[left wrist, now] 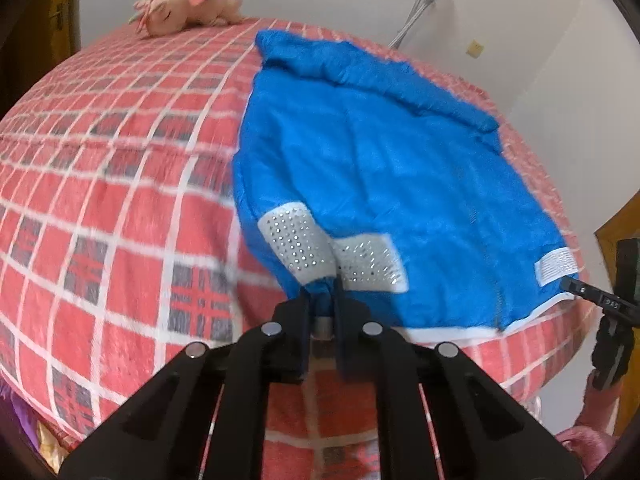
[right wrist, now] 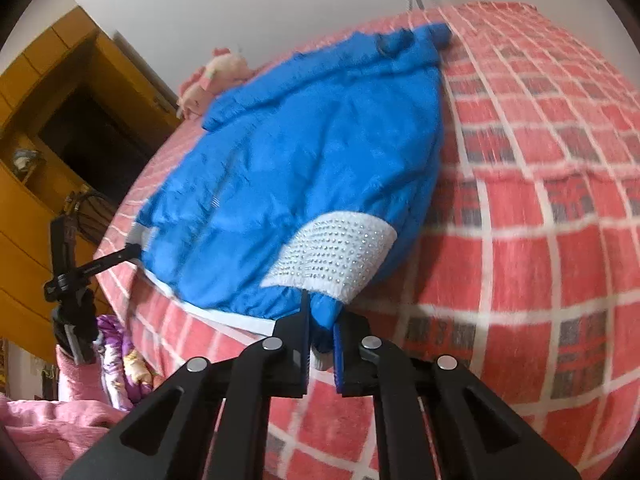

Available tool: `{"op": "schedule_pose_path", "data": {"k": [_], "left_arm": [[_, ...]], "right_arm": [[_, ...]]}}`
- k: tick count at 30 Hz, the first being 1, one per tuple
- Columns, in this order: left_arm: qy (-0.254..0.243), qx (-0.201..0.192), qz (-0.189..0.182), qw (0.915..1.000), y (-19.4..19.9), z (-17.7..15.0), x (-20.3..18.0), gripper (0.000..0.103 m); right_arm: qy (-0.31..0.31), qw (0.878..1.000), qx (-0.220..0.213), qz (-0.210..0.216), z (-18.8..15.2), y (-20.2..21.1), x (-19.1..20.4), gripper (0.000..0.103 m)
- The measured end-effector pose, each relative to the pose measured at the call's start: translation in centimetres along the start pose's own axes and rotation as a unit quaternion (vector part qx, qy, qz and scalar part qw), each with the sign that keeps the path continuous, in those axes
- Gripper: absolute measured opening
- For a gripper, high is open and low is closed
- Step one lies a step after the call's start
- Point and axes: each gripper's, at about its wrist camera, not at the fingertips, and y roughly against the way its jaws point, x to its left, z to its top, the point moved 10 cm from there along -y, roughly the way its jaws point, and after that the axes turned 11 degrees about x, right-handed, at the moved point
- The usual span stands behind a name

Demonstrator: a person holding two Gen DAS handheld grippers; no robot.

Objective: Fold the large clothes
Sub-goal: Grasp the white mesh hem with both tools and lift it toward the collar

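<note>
Black linkage bars fill the near edge of both wrist views, and just past them each claw is clenched on cloth. Left claw pinches a blue cuff end of the blue jacket below its studded white band; right claw grips the other cuff under its own white band. Ahead of both claws the jacket lies spread on the red checked bed, hood end farthest away beside a pink plush toy. Each bite looks shallow, so the slick fabric could slip out once the jacket's weight drags on a lift, and uneven pulling would skew the fold. Both claws tilt downward toward the bed, side by side, well apart.
</note>
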Motion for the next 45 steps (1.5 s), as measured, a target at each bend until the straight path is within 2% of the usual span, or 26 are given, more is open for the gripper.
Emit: {"op": "schedule_pose_path", "data": {"k": [4,10,16,21,30,38,45], "left_arm": [[-0.013,-0.028,-0.030,0.9991,2.3,2.4,-1.6,0.007],[-0.032,-0.076,-0.040,0.9958,4.8,7.6,-3.9,0.006],[-0.036,-0.122,-0.046,0.9908,7.0,14.3,-4.6,0.006],[-0.034,-0.133,-0.052,0.9892,6.8,19.5,-4.8,0.006],[-0.009,-0.126,-0.053,0.9906,2.4,29.4,-4.7,0.007],[0.013,-0.090,-0.042,0.9949,-3.9,35.3,-2.9,0.008],[0.034,-0.049,-0.013,0.9982,-10.9,38.2,-0.1,0.009]], "right_arm": [[0.017,0.999,-0.026,0.013,2.4,2.7,1.4,0.007],[0.048,0.996,-0.068,0.013,7.6,6.2,3.6,0.007],[0.039,0.995,-0.092,0.016,14.0,8.5,3.1,0.007],[0.018,0.996,-0.090,0.023,19.5,8.5,1.6,0.007],[-0.031,0.997,-0.068,0.014,28.1,5.5,-2.1,0.007],[-0.069,0.997,-0.033,0.004,33.4,0.8,-6.1,0.007],[-0.092,0.996,0.002,-0.018,36.7,-4.6,-9.6,0.007]]}}
